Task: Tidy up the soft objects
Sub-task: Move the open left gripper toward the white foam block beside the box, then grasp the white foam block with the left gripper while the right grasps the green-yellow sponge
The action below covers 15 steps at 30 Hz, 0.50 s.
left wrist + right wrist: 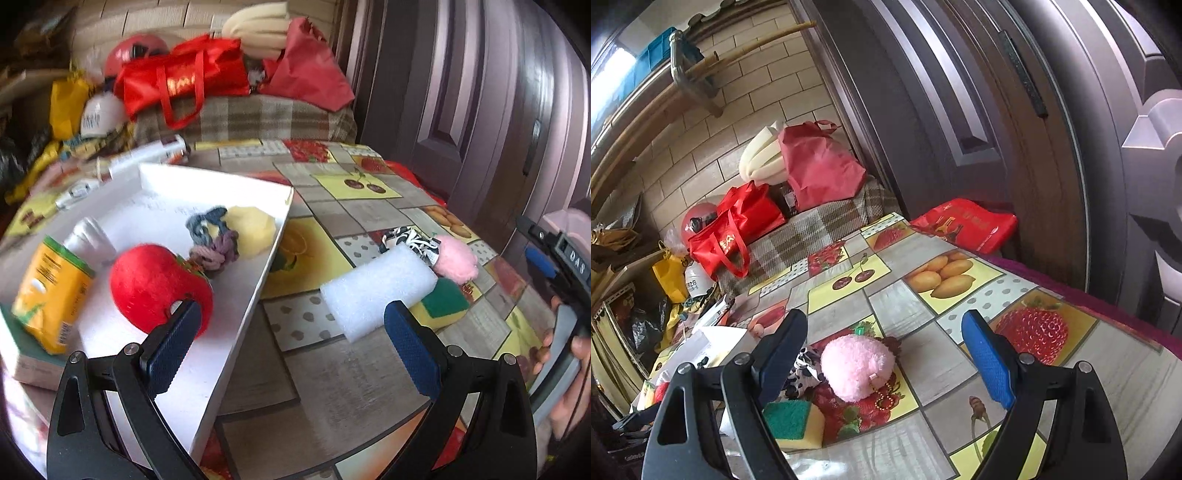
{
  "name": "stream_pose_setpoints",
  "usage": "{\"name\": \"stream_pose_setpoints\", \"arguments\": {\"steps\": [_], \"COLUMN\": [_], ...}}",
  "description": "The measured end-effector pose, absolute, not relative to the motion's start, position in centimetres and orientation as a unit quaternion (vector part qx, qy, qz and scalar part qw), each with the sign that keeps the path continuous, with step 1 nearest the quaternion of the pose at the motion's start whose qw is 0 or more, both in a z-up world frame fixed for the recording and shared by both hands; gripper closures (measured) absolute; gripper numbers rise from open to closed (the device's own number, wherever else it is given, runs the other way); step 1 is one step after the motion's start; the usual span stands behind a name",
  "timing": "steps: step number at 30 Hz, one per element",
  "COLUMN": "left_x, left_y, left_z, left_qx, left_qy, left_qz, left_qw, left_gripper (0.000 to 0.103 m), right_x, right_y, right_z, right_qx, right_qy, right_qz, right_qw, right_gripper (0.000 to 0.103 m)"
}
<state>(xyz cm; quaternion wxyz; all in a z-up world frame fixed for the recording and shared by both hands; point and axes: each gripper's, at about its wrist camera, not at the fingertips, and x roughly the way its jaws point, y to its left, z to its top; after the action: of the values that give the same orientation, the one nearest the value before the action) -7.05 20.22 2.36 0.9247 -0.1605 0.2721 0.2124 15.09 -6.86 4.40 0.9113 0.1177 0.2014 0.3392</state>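
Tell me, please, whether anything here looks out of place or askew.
The white tray lies at an angle to the table's patchwork grid. A yellow snack packet lies tilted in it among the soft toys, such as the red plush apple. The white foam block, sponge and pink plush sit outside it.

Two sponges [376, 286] [445, 301], one plush apple [155, 284].

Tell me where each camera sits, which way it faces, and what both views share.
Left wrist: sits behind the open left tongs, facing the white tray with the red plush apple and the white foam block; a hand shows at right.
Right wrist: sits behind the open right tongs, facing the pink plush on the table.
Shared: pink plush, green-and-yellow sponge, red bag.
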Motion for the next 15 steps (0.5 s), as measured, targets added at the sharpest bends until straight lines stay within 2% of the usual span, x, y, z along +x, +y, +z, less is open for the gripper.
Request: {"name": "stream_pose_setpoints", "arguments": {"steps": [6, 15], "left_x": [-8.0, -7.5], "left_y": [21.8, 22.7], "left_z": [2.2, 3.3], "left_qx": [-0.214, -0.2], "left_qy": [0.252, 0.224], "left_qz": [0.207, 0.212], "left_qw": [0.921, 0.93], "left_gripper": [0.003, 0.003], "right_x": [15.2, 15.2], "right_y": [-6.8, -6.6], "right_z": [4.4, 3.9], "right_qx": [0.118, 0.122], "right_qy": [0.204, 0.219], "right_qz": [0.34, 0.342], "right_qw": [0.91, 0.906], "right_gripper": [0.017, 0.017]}}
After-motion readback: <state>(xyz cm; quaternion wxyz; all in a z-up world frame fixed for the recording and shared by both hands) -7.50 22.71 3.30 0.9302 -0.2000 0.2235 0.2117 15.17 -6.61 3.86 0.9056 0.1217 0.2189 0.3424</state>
